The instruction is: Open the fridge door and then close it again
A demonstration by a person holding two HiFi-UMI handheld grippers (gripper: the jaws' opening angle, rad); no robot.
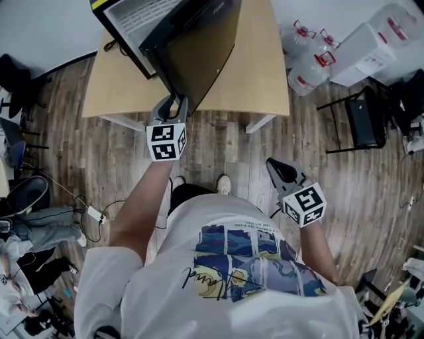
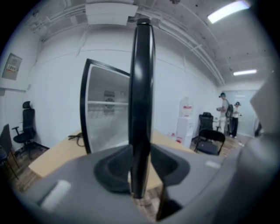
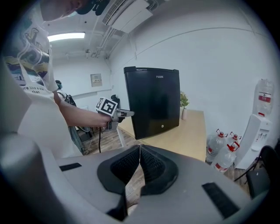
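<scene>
Your left hand-held gripper point(image 1: 173, 104) is clamped on the free edge of the fridge door point(image 1: 202, 59). The door stands swung out from the mini fridge point(image 1: 132, 20) toward you. The fridge sits at the far left of the wooden worktop point(image 1: 258, 73), and the door's free edge reaches about as far as the worktop's near edge.

From your head you see only the top of that grip. The left gripper view gives the rest: the black door edge runs upright between the two jaws, with both pads against it. Past it on the left is the pale inside of the fridge, crossed by a shelf point(image 2: 107, 103). Only this view takes in two people point(image 2: 229, 116) standing far off on the right and an office chair point(image 2: 26, 127) at the left wall.

Your right hand-held gripper point(image 1: 275, 165) hangs by your right side over the wood floor point(image 1: 218, 145), well apart from the fridge. Its own view shows the jaws closed together with nothing between them. That view alone shows the door's glossy black outer face, with your left hand-held gripper on its left edge, and a small potted plant point(image 3: 183, 103) on the worktop just right of the door. The water bottles point(image 1: 308, 63) on the floor right of the worktop appear both here and in the head view.
</scene>
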